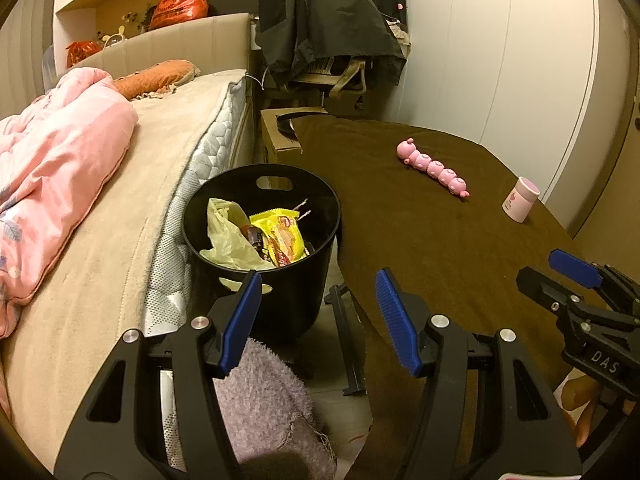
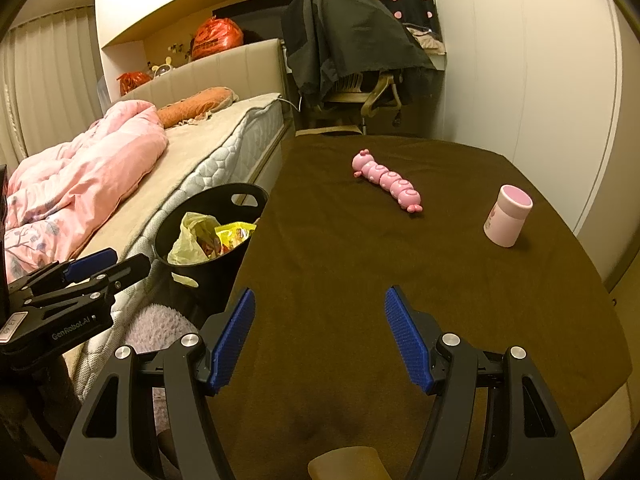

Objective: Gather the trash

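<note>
- A bedroom in warm light: a table under a dark brown cloth [image 2: 360,280] stands beside a bed [image 1: 132,216] with a beige cover, and the table serves as the landmark here.
- Nearest, two hand-held grippers: the left gripper [image 1: 318,316] hangs off the table's bed-side edge with its blue pads spread wide and nothing between them; the right gripper [image 2: 320,328] is over the table's near end, jaws also wide and empty.
- One fuzzy lilac cloth [image 1: 260,396] lies low beside the table's near corner.
- One black bin [image 1: 262,240] with handle cut-outs stands between the table and the bed, touching or just beside the cloth's edge.
- The trash sits inside the bin: one pale yellow plastic bag [image 1: 228,236], crumpled, and one bright yellow snack wrapper [image 1: 282,236] with red print.
- On the table, farther off: one pink caterpillar toy [image 2: 386,180] of round segments, and one pink cup [image 2: 506,220] upright near the far right edge.
- Beyond the table, one chair [image 2: 352,52] draped in dark clothing.
</note>
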`<state>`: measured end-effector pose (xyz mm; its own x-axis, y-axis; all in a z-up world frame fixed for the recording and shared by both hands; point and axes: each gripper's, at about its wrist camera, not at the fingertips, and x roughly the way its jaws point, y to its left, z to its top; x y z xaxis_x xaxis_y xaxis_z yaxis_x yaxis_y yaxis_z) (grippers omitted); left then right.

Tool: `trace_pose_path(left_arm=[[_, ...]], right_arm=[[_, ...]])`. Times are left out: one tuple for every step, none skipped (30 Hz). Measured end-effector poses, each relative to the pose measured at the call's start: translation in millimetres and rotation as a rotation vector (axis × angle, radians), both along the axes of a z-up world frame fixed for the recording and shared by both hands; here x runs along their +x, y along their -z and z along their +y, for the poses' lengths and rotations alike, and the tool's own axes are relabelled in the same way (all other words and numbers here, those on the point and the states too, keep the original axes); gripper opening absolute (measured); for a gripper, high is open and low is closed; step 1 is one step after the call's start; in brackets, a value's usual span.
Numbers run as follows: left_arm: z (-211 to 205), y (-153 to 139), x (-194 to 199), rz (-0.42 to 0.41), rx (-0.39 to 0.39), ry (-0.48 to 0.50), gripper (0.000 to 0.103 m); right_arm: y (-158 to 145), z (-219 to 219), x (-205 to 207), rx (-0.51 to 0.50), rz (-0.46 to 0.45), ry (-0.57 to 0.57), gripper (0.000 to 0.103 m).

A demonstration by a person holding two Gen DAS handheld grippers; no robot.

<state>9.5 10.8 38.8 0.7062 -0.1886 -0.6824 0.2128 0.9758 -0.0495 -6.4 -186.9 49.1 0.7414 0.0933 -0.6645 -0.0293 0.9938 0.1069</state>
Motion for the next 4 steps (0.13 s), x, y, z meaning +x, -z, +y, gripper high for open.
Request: trace_pose_path(left_arm=[[-3,0,1,-0.003,0.009,-0.002,0.057],[-6,0,3,-0.005,0.013,-0.001,0.057],[-10,-1,5,-0.003,0.018,0.004,0.057],[-16,0,9,0.003,0.018,0.01,0.057]], right_arm=[[1,-2,1,-0.001,0.0,-0.002,0.063],[2,-4,4,-0.002,0.001,-0.002,0.063],[3,-10,7,0.0,0.003,-0.001,0.063],[4,-15,10,0.007,0.006,0.0,0.063]])
